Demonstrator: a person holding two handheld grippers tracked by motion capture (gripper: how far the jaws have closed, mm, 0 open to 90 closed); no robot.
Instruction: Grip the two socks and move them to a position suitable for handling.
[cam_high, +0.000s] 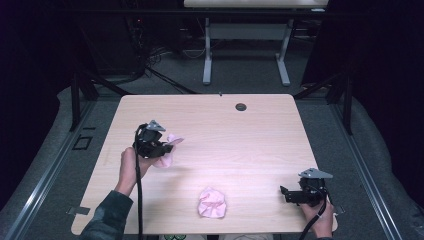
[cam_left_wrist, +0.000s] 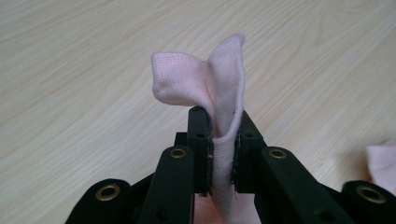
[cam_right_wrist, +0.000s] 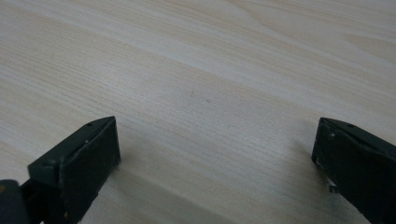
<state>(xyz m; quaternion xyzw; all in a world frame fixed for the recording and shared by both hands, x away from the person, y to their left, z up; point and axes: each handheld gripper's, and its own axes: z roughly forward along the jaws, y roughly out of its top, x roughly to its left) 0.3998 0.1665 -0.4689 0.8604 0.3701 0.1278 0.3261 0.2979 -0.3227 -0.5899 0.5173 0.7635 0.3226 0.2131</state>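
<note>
A pink cloth (cam_high: 167, 149) hangs from my left gripper (cam_high: 169, 144) over the left half of the wooden table (cam_high: 240, 130). In the left gripper view the jaws are shut on this pink cloth (cam_left_wrist: 219, 93), which folds upward past the left gripper (cam_left_wrist: 223, 140). A second pink cloth (cam_high: 211, 202) lies crumpled near the table's front edge, and its corner (cam_left_wrist: 383, 161) shows at the right of the left gripper view. My right gripper (cam_high: 284, 195) rests low at the front right, jaws wide apart with bare wood between them (cam_right_wrist: 215, 154).
A small dark grommet (cam_high: 241, 106) sits near the table's far edge. Beyond the table stand the white legs of another desk (cam_high: 207, 55) and dark cables on the floor. Metal rails (cam_high: 45, 175) run along both sides.
</note>
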